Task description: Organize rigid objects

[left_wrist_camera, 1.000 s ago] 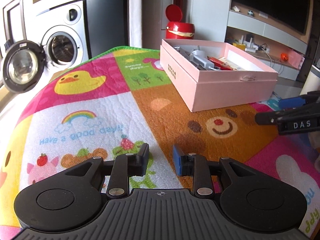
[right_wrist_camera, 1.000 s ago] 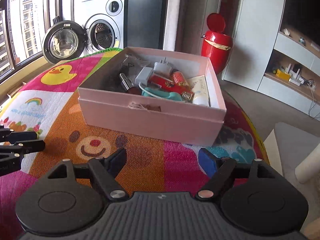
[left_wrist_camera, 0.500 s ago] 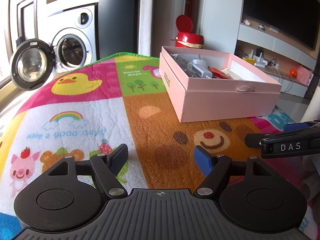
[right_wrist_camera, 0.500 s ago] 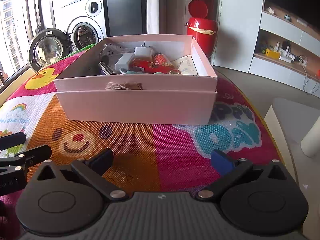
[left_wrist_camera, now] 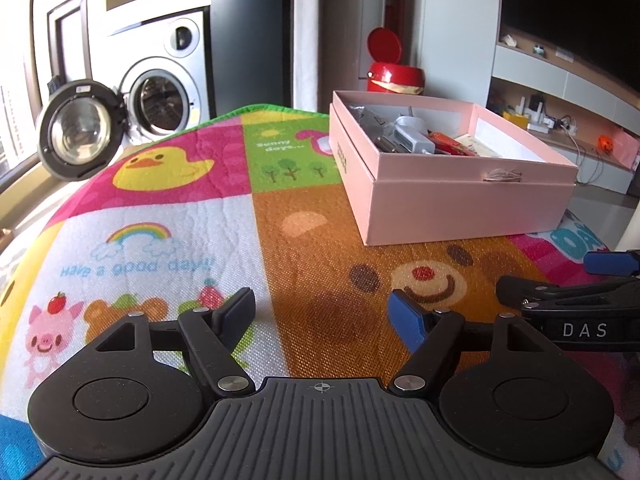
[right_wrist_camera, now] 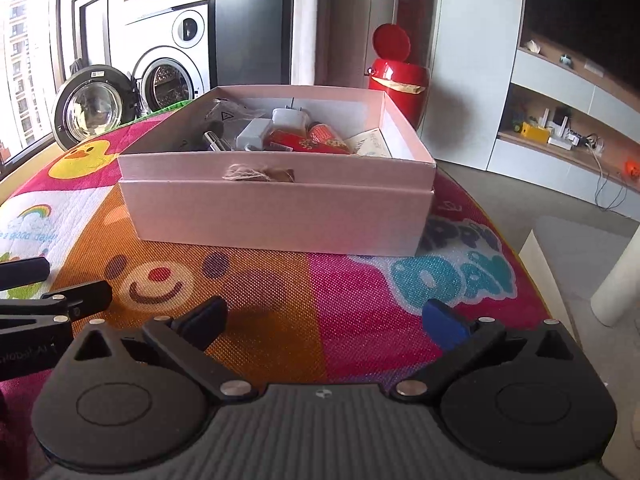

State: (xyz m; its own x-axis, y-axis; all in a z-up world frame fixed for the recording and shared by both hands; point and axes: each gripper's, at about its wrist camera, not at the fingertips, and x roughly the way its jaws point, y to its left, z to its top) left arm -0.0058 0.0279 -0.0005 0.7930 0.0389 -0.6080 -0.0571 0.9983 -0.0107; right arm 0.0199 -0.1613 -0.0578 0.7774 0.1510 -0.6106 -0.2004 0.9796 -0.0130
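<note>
left gripper (left_wrist_camera: 322,306): jaws standing wide apart, gripping nothing, hovering low over the play mat (left_wrist_camera: 168,200); only mat showing between its blue-padded fingertips (left_wrist_camera: 406,314)
right gripper (right_wrist_camera: 324,320): jaws spread very wide, carrying nothing, also sitting low over the mat; bare mat showing in its gap
pink box (right_wrist_camera: 276,204): sitting straight ahead of the right gripper, near but not touching; ahead and to the right of the left gripper, further off. Open-topped, resting flat on the mat, string tag hanging on the near wall
box contents: small rigid items lying jumbled inside – white charger plug (right_wrist_camera: 290,117), grey adapter block (right_wrist_camera: 254,132), red packet (right_wrist_camera: 304,141), dark plastic bag (right_wrist_camera: 230,114) at the far left corner, pale card (right_wrist_camera: 370,145) against the right wall. Lower layer is hidden, cannot tell what is under them
gripper spacing: right gripper showing at the right edge of the left wrist view (left_wrist_camera: 576,300); left gripper showing at the left edge of the right wrist view (right_wrist_camera: 36,300); the two sitting side by side, apart, both facing the box
background: washing machine (left_wrist_camera: 164,80) with door hanging open, beyond the mat's far left; red bin (right_wrist_camera: 396,76) with lid flipped up, behind the box
</note>
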